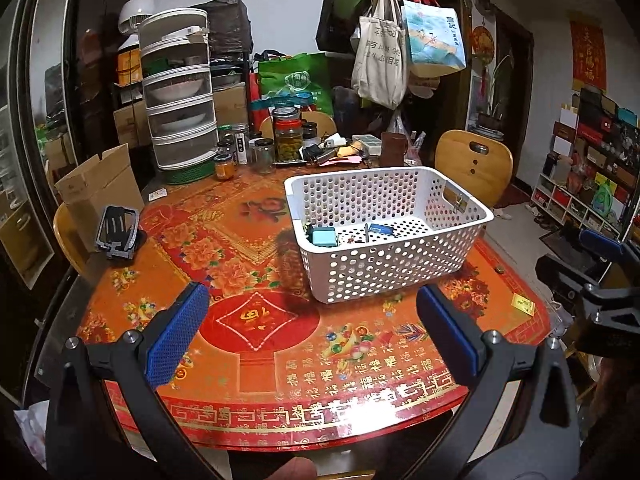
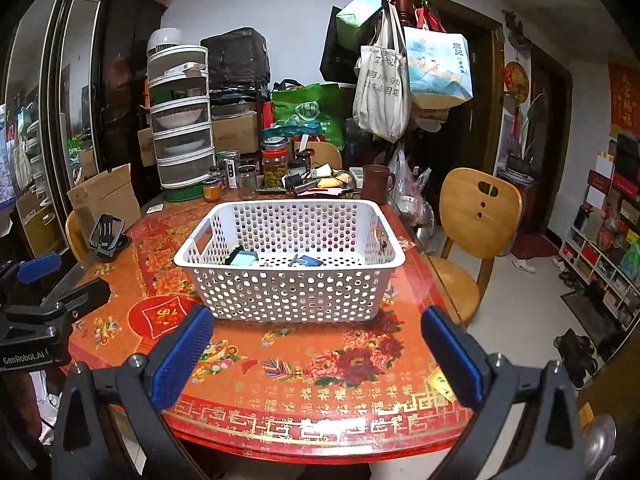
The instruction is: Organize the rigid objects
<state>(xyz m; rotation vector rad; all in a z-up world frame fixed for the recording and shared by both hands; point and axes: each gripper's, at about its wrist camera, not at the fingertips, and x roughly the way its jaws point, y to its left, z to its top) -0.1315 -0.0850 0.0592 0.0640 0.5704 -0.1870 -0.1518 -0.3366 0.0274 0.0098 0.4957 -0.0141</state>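
Both tongs hang above the near edge of the bench [image 1: 280,408], and I hold nothing: left tongs [image 1: 312,334] spread wide, right tongs [image 2: 316,354] likewise apart, blue pads bare. The white perforated basket [image 2: 288,292] sits mid-bench, ahead of the right tongs and off to the right of the left ones. Inside it lie a few small rigid pieces: a teal boxy item [image 1: 324,237], a blue flat item [image 1: 381,229] and some bits too small to name. What is left outside, as far as I can judge, is the black phone stand [image 1: 118,232] at the far left edge of the bench, just in front of an open cardboard box [image 1: 96,188]. Risks as I read them: the stand sits close to the bench rim, so a clumsy approach from the inner side could shove it over the edge or into the box. Its frame is thin and open, so the pads may close on a single bar and let it swing. The bench top is glossy; the basket looks light and could slide if I knock its wall during a drop. The glass jars [image 1: 286,136] crowd the far side, so a long overreach there could tip one. The two rigs hang near each other, and crossing paths could clash them.
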